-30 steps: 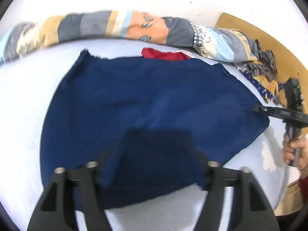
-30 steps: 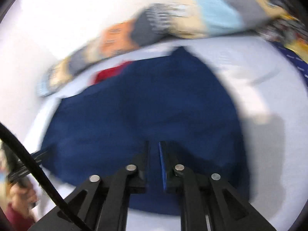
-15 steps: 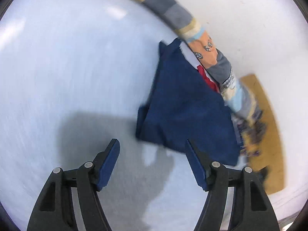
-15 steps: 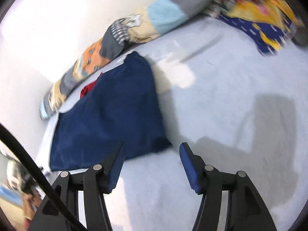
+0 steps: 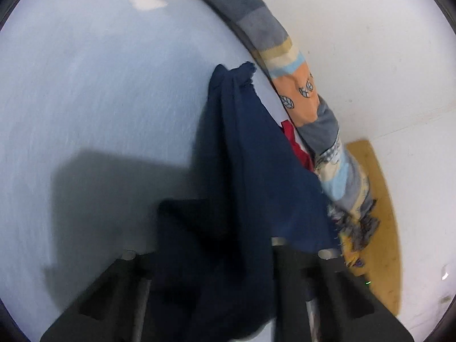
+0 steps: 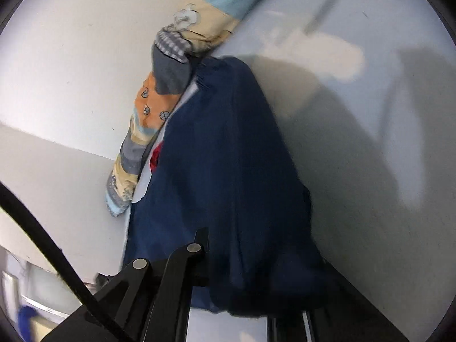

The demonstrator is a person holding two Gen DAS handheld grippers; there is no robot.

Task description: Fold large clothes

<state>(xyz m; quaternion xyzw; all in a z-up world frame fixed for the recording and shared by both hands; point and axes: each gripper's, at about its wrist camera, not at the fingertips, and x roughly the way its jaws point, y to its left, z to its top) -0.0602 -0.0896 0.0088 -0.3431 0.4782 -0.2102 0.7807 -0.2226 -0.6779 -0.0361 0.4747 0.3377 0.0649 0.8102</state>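
A navy garment [image 5: 250,156] lies on the pale bed sheet [image 5: 99,99], drawn into long folds toward the camera. In the left wrist view its near end drapes over my left gripper [image 5: 211,228]. Those jaws are closing with the cloth bunched between them, and the pads are hidden under it. In the right wrist view the same navy garment [image 6: 228,142] runs down into my right gripper [image 6: 242,245], which is shut on its near end. The right finger is buried in fabric. A red cloth [image 5: 293,139] peeks out beyond the garment's far edge.
A rolled patchwork quilt [image 5: 299,91] lies along the white wall behind the garment. Beyond it is a tan wooden board [image 5: 382,199] with a crumpled patterned cloth [image 5: 359,228]. A black cable [image 6: 42,228] crosses the lower left of the right wrist view.
Both grippers rolled and dropped onto the garment's near ends. Half a second ago they stood open over the sheet; now each has closed with navy cloth between its fingers.
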